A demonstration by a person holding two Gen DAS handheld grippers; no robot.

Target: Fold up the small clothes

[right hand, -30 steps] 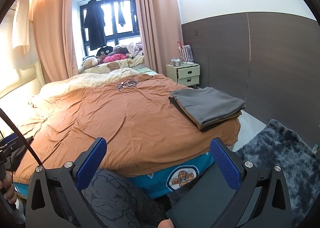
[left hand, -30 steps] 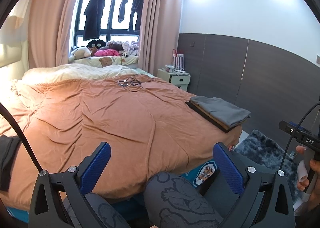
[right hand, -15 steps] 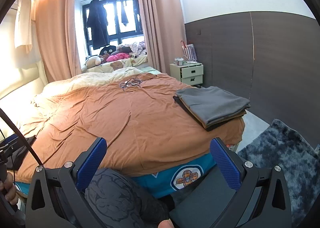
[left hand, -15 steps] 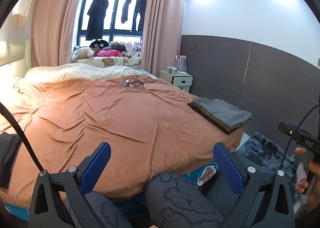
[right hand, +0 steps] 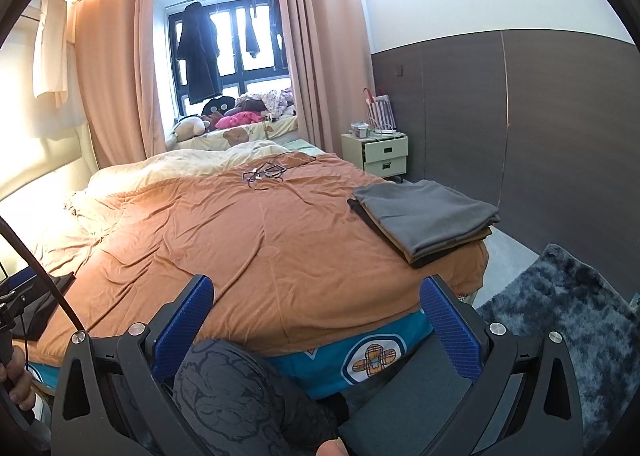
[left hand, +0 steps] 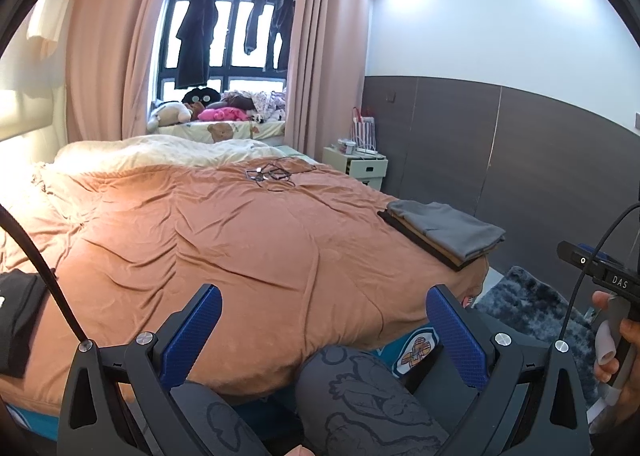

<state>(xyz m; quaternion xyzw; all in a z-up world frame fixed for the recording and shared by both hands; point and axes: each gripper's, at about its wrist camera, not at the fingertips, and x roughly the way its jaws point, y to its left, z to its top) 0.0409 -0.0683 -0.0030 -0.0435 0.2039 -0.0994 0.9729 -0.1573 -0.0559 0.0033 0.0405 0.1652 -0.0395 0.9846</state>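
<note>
A stack of folded clothes (left hand: 444, 230) (right hand: 426, 217), grey on top over tan and black, rests on the bed's right front corner. A black garment (left hand: 18, 316) (right hand: 44, 306) lies at the bed's left edge. My left gripper (left hand: 324, 322) is open and holds nothing, raised in front of the bed above a patterned knee (left hand: 360, 388). My right gripper (right hand: 316, 318) is likewise open and holds nothing, well short of the stack. Both grippers hang off the bed, clear of every garment.
The bed has an orange-brown cover (left hand: 240, 240) with a tangle of cables (left hand: 270, 175) at its far side. A bedside drawer unit (right hand: 378, 155) stands by the dark wall. A dark shaggy rug (right hand: 568, 320) lies on the floor at right. A hand (left hand: 618, 344) holds the other gripper's handle.
Both views have tilted slightly upward and drawn back a little; the bed and the folded stack sit lower in the frames. Both grippers stay open.
</note>
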